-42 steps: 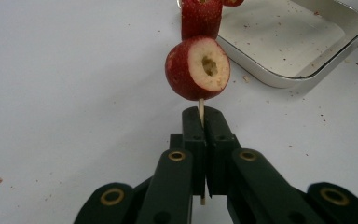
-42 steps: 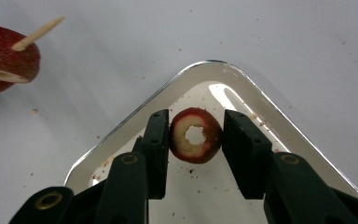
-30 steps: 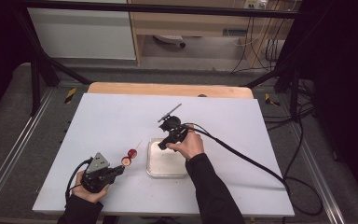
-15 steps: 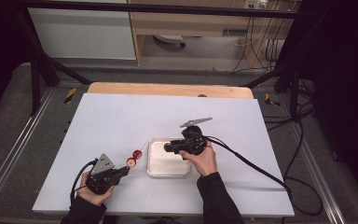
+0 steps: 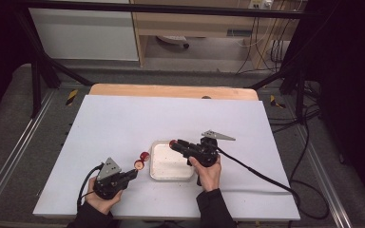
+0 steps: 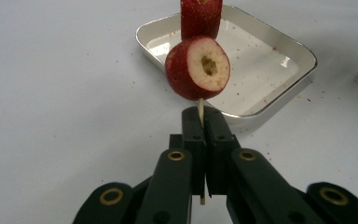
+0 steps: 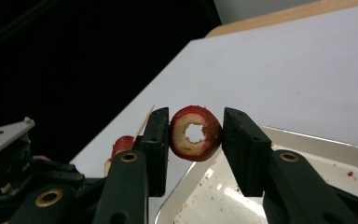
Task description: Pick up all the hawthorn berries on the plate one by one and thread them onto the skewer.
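Observation:
My left gripper (image 5: 132, 173) (image 6: 200, 116) is shut on a thin wooden skewer (image 6: 200, 106) that carries two cored red fruit pieces (image 5: 141, 160). The near piece (image 6: 198, 67) shows its pale cut face, and the far one (image 6: 200, 16) sits above it. My right gripper (image 5: 177, 144) (image 7: 196, 126) is shut on a third red fruit ring (image 7: 196, 133) (image 5: 173, 143) with a hole through it. It holds the ring over the far edge of the white square tray (image 5: 171, 176), with its jaws pointing left. The skewer tip (image 7: 145, 119) shows just left of the right jaws.
The tray (image 6: 303, 56) (image 7: 317, 140) holds only red crumbs and stands on a white table sheet (image 5: 123, 123) over a wooden top (image 5: 171, 90). The right gripper's cable (image 5: 261, 175) trails off to the right. The left gripper body (image 7: 18, 182) lies low at the left.
My right hand has drawn back toward the near right of the tray and turned its jaws leftward with the fruit ring. The left gripper and skewer have shifted slightly.

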A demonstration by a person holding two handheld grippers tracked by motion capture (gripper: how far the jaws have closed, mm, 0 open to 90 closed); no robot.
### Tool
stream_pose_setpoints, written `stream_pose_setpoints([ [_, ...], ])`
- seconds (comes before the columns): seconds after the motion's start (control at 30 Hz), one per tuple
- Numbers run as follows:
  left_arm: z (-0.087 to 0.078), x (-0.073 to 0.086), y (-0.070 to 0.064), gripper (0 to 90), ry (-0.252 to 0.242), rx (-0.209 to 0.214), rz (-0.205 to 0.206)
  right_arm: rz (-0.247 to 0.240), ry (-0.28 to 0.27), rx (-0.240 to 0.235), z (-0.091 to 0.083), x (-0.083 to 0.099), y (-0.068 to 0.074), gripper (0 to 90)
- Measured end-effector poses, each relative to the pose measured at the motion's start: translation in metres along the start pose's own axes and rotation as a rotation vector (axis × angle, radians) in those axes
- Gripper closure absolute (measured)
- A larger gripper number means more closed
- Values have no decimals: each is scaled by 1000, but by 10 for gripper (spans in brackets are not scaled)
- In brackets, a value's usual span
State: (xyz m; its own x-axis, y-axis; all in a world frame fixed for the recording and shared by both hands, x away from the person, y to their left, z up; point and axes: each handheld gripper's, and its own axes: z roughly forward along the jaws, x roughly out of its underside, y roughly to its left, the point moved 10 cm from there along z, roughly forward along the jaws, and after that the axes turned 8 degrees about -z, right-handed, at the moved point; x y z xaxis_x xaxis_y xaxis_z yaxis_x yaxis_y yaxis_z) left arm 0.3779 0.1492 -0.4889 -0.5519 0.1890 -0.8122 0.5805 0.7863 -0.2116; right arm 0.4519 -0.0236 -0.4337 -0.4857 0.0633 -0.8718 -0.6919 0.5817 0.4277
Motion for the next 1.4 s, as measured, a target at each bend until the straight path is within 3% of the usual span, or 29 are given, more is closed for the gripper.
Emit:
stream_pose_setpoints([
  [0.3, 3, -3, -10, 882, -40, 10, -10, 50, -154, 8, 3, -10, -2, 626],
  [0.57, 6, -6, -20, 882, -69, 20, -16, 104, -236, -9, 4, -19, -2, 626],
  [0.9, 6, -9, -24, 882, -78, 37, -31, 132, -296, -16, 1, -29, -3, 627],
  [1.2, 12, -19, -39, 882, -92, 54, -21, 162, -343, -25, 1, -35, -5, 627],
  [1.4, 17, -24, -43, 882, -101, 58, -44, 173, -364, -36, 0, -38, -4, 628],
])
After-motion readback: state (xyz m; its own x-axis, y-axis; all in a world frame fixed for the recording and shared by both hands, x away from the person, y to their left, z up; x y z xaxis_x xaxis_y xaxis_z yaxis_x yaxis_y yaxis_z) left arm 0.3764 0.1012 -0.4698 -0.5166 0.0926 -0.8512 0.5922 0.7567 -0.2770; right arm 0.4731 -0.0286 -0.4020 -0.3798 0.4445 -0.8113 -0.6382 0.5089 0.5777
